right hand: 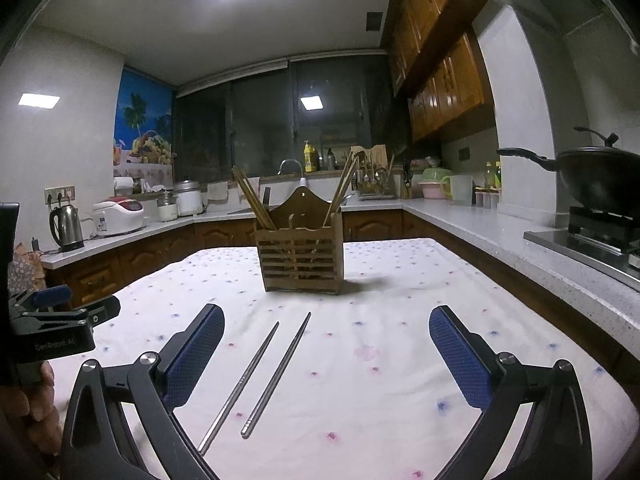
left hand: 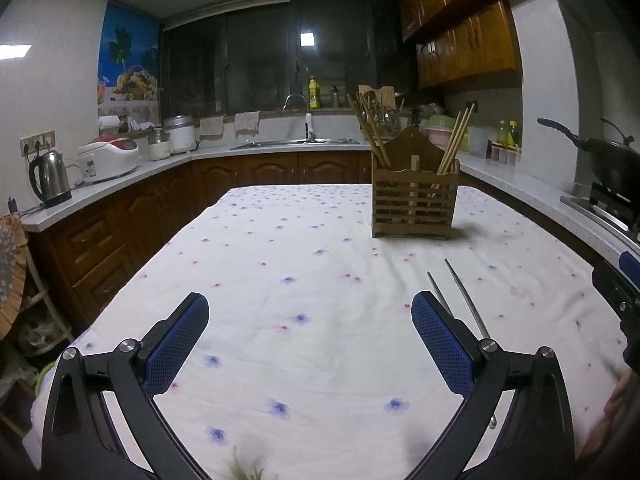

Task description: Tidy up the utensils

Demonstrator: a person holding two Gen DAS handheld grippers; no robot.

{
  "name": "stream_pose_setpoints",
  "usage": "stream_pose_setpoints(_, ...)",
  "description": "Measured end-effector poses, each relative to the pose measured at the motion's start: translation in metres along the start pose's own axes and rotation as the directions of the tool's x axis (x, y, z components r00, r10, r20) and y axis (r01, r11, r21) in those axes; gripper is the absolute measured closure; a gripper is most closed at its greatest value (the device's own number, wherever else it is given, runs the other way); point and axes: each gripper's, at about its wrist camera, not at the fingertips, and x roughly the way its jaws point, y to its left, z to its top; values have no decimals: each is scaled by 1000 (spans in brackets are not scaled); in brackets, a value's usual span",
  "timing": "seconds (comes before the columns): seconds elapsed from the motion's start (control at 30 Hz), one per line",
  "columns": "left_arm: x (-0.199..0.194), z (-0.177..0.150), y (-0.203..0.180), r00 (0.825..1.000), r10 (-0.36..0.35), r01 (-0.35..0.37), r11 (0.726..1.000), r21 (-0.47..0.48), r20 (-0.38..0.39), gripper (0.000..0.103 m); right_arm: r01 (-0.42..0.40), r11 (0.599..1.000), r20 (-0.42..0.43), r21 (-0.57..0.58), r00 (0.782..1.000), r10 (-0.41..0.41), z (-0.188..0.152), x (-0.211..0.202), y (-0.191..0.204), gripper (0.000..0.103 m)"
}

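Note:
Two metal chopsticks (right hand: 264, 376) lie side by side on the flowered tablecloth (right hand: 380, 360), pointing toward a wooden utensil holder (right hand: 300, 258) that holds wooden chopsticks (right hand: 254, 200). My right gripper (right hand: 326, 328) is open and empty, just behind the metal chopsticks, which lie left of its middle. My left gripper (left hand: 310, 312) is open and empty over bare cloth. In the left wrist view the metal chopsticks (left hand: 466, 300) lie beside its right finger and the holder (left hand: 414, 204) stands far right.
The table (left hand: 280, 240) stands in a kitchen. Counters run along the left, back and right, with a kettle (left hand: 50, 178), a rice cooker (left hand: 108, 158), a sink (left hand: 296, 142) and a wok (right hand: 600, 178) on the stove.

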Motion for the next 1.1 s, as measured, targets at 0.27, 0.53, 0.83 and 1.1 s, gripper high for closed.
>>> stream_pose_setpoints(0.27, 0, -1, 0, 1000, 6, -6, 1000, -3, -2, 0, -1, 1000, 0, 0, 1000, 1, 0, -1, 0, 0)
stream_pose_setpoints(0.53, 1, -2, 3, 1000, 11, -11, 1000, -13, -5, 0, -2, 1000, 1, 1, 1000, 2, 0, 0, 0, 0)
stream_pose_setpoints(0.83, 1, -2, 2, 1000, 13, -13, 1000, -10, 1, 0, -2, 1000, 3, 0, 1000, 2, 0, -1, 1, 0)
stream_pose_setpoints(1.1, -4, -1, 2, 1000, 6, -6, 1000, -8, 11, 0, -3, 1000, 3, 1, 1000, 3, 0, -1, 1, 0)
